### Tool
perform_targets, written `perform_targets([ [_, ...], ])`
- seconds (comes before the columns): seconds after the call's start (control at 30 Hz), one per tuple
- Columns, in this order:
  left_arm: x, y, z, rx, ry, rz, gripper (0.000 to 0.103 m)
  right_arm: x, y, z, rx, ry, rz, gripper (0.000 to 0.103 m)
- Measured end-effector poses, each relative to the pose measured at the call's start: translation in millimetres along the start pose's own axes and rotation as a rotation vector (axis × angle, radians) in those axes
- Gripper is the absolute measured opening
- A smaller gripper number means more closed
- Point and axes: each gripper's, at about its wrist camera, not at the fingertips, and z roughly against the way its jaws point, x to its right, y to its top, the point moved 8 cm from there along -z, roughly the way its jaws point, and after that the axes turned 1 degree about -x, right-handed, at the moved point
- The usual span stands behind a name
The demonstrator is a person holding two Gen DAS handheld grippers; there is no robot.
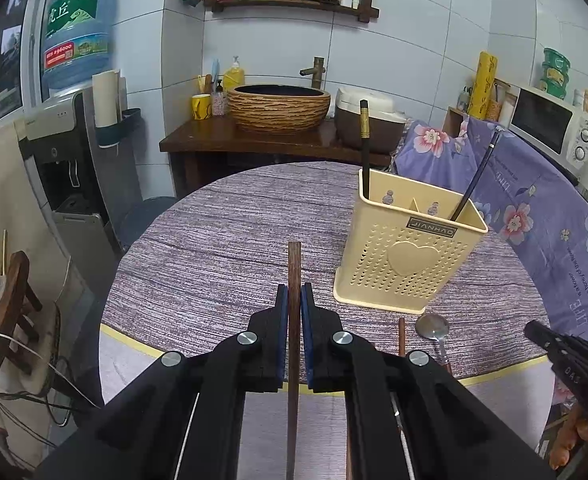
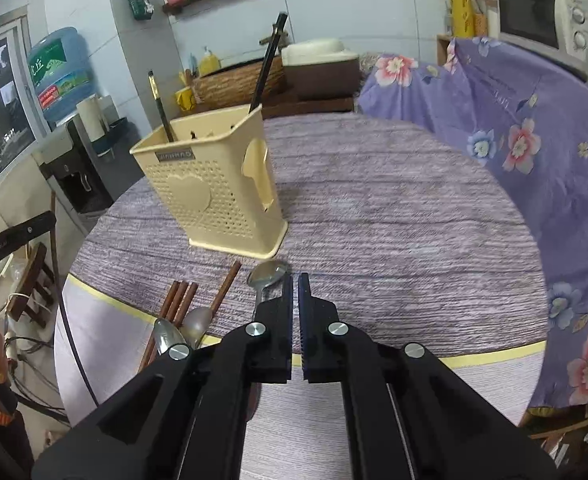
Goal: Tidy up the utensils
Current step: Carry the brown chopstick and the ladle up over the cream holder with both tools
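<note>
Your left hand-held gripper (image 1: 294,300) is clamped on a brown chopstick (image 1: 294,264), which runs straight out between the blue pads (image 1: 281,308) and ends a little past the tips, above the table (image 1: 214,240) near its front edge. Beyond and to the right, the holder (image 1: 408,252) stands upright on the table, toward its right side. One dark chopstick (image 1: 364,140) stands nearly upright in the holder's left back corner, and a second (image 1: 476,176) leans to the right in the right compartment. Just in front of the holder, a spoon (image 1: 432,326) lies bowl-forward on the table, with another brown chopstick (image 1: 401,336) just beside it on the left.

Your right hand-held gripper (image 2: 296,292) hovers near the front edge with its jaws almost together, a thin gap showing and nothing between them. Its left finger (image 2: 288,292) overlaps the spoon in that view; you cannot tell whether it touches it. Left of it, along the front edge, three brown chopsticks (image 2: 176,300) lie side by side, a fourth (image 2: 226,284) angled just beside them, and what look like two more spoons (image 2: 182,328) partly hidden behind the gripper body.
</note>
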Motion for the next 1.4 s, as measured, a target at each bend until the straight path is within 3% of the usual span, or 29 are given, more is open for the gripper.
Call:
perform_targets([
  [0.1, 1, 1, 1, 0.003, -0.002, -0.002, 0.008, -5, -5, -21, -0.047, 0.008, -0.005, 0.04],
  [0.13, 1, 1, 1, 0.004, -0.003, -0.002, 0.008, -8, -7, -28, -0.058, 0.0, 0.008, 0.056],
  [0.17, 1, 1, 2, 0.005, -0.003, -0.002, 0.008, -14, -10, -40, -0.085, -0.013, 0.04, 0.059],
  [0.37, 0, 1, 3, 0.007, -0.001, -0.004, 0.008, -36, -22, -104, -0.208, -0.101, 0.143, 0.059],
  [0.47, 1, 1, 3, 0.007, -0.001, -0.008, 0.008, -33, -21, -125, -0.254, -0.129, 0.122, 0.059],
  [0.63, -1, 1, 3, 0.007, -0.005, -0.008, 0.008, -36, -9, -140, -0.257, -0.153, 0.105, 0.058],
  [0.73, -2, 0, 2, 0.004, -0.002, -0.003, 0.008, -37, -5, -143, -0.257, -0.158, 0.099, 0.048],
  [0.87, -2, -1, 1, 0.0, -0.005, 0.0, 0.008, -36, -4, -143, -0.27, -0.15, 0.086, 0.048],
  [1.0, -2, -1, 3, 0.003, -0.01, 0.002, 0.008, -33, 5, -124, -0.218, -0.079, 0.033, 0.048],
  [1.2, -9, 0, 9, 0.018, -0.016, 0.021, 0.008, -32, 19, -45, -0.057, 0.026, 0.007, 0.048],
  [1.4, -10, 2, 14, 0.035, -0.02, 0.04, 0.008, -26, 18, 7, 0.057, 0.02, 0.033, 0.048],
])
